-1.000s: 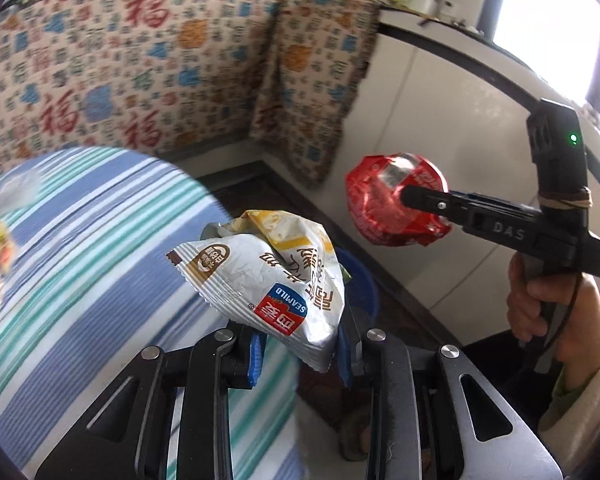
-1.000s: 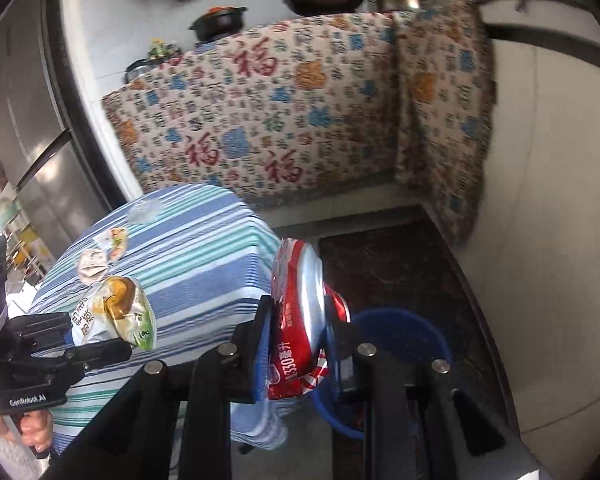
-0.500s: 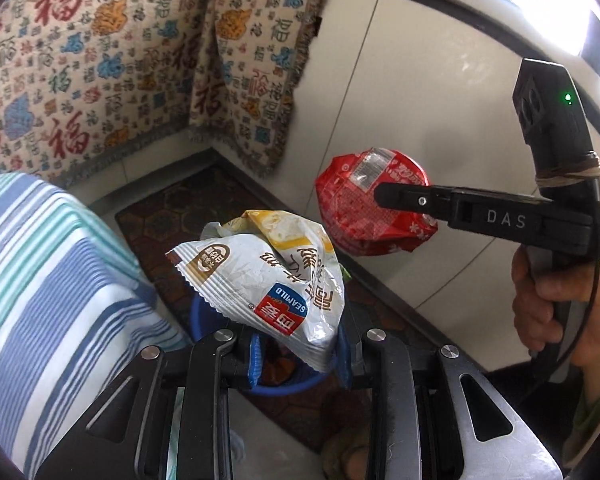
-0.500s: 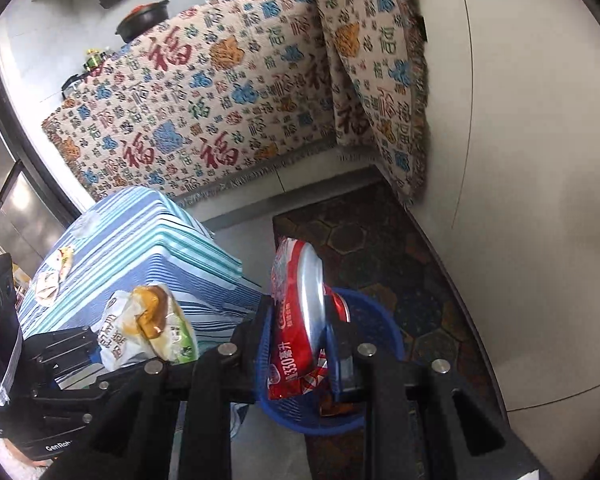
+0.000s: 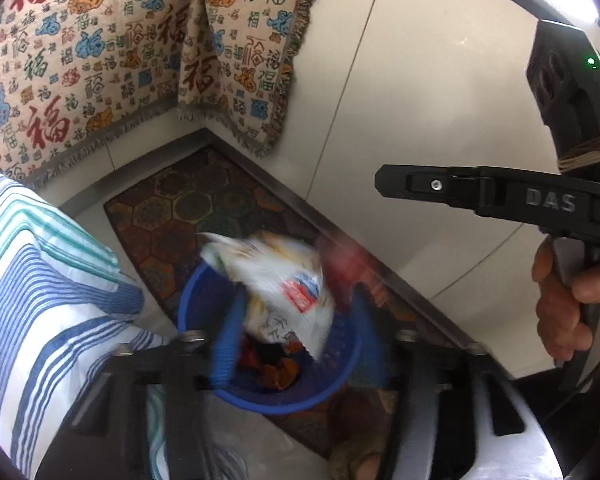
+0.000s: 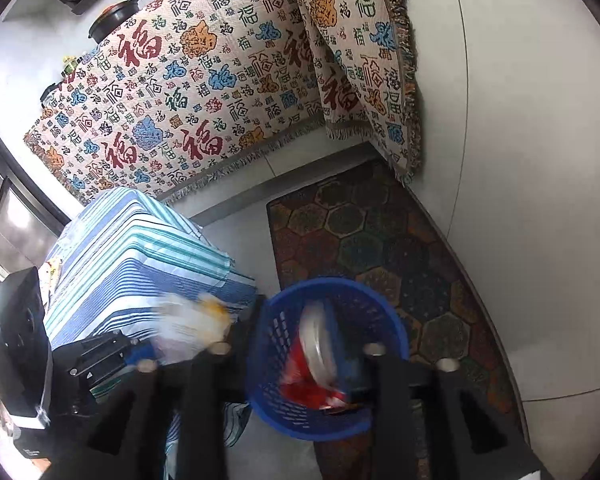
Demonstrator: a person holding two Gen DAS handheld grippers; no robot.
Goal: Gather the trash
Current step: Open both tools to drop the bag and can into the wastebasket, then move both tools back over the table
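We see one striped table [image 6: 132, 248] edge touching one blue basket [image 6: 276, 364] on the rug [image 6: 380, 240], wall close right. Left gripper [image 5: 296, 328] jaws just spread, white snack bag [image 5: 276, 280] loose between them. Right gripper [image 6: 304, 356] just spread; red wrapper [image 6: 308, 372] blurred inside the basket.

Both wrist cameras look steeply down and forward from close above the blue basket [image 5: 342, 384] — the left one from beside the striped tablecloth [image 5: 48, 300], the right one from farther to the right (it catches the left gripper [image 6: 140, 350] at its lower left). They share the basket [image 6: 278, 368], hexagon-patterned mat [image 6: 364, 240] and hanging patterned cloth [image 5: 100, 60].
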